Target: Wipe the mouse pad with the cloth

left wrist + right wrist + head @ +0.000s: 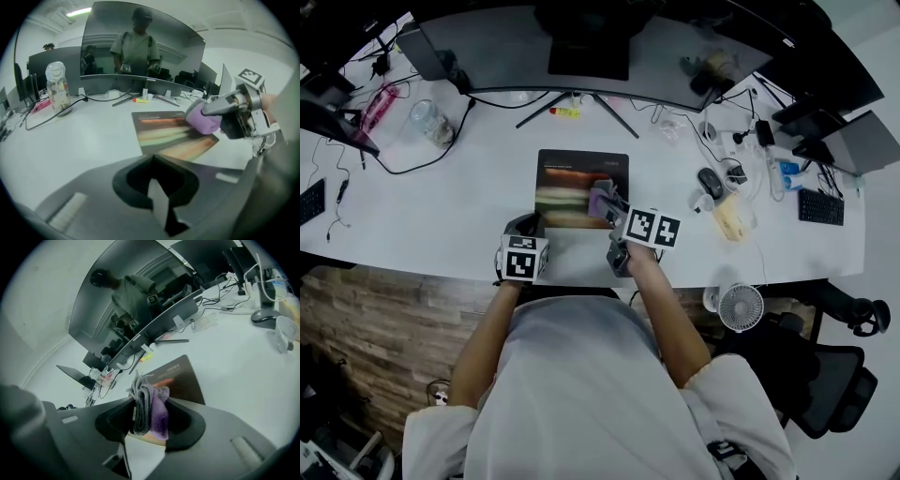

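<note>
The mouse pad [581,178] is dark with blurred coloured stripes and lies flat on the white desk [459,206] in front of the monitor. My right gripper [607,202] is shut on a bunched purple and grey cloth [600,199], which rests over the pad's right half. In the right gripper view the cloth [151,409] fills the jaws of the right gripper [147,404], with the pad [180,378] just beyond. My left gripper [523,225] sits shut and holding nothing at the pad's near left corner. From the left gripper [152,161] I see the pad [164,136] and the cloth [204,118].
A curved monitor on a splayed stand [577,103] runs behind the pad. A clear jar [431,120] stands at the back left among cables. To the right are a mouse [710,181], a yellowish object [731,217] and a keyboard [820,206]. A small fan [741,307] sits at the desk's front edge.
</note>
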Demonstrator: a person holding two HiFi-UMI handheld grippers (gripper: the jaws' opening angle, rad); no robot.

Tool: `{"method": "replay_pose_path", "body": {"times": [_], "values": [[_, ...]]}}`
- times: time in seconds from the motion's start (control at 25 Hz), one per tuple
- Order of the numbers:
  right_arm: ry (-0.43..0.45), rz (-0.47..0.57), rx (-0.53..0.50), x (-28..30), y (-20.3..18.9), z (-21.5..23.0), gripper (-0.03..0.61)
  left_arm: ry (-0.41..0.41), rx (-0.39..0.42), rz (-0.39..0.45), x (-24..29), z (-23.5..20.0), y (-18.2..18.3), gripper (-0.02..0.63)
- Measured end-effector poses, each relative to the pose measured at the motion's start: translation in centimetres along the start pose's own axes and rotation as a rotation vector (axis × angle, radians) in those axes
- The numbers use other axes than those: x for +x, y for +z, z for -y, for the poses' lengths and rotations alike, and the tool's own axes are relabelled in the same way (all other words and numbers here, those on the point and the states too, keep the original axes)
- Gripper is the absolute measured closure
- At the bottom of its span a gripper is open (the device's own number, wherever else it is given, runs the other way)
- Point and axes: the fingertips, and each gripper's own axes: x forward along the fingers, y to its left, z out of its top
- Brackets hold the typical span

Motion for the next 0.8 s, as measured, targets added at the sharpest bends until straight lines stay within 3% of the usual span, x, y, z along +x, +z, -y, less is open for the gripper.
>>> {"method": "replay_pose_path", "body": {"times": [0.32,0.6,0.8], "values": [[0.069,-0.098,-0.131,3.4,-3.3,-5.4,0.400,-0.022,-0.023,-0.011,0.1,-0.1,0.1,0.614],[0.116,-0.165,-0.171,5.7,-5.8,-8.0,0.400,-0.039,-0.040,-0.020,0.0,-0.2,0.0,0.614],[0.134,-0.177,-0.123,6.4,-6.4,-8.1,0.402,-0.050,-0.052,-0.025,0.1,-0.1,0.1,0.614]]}}
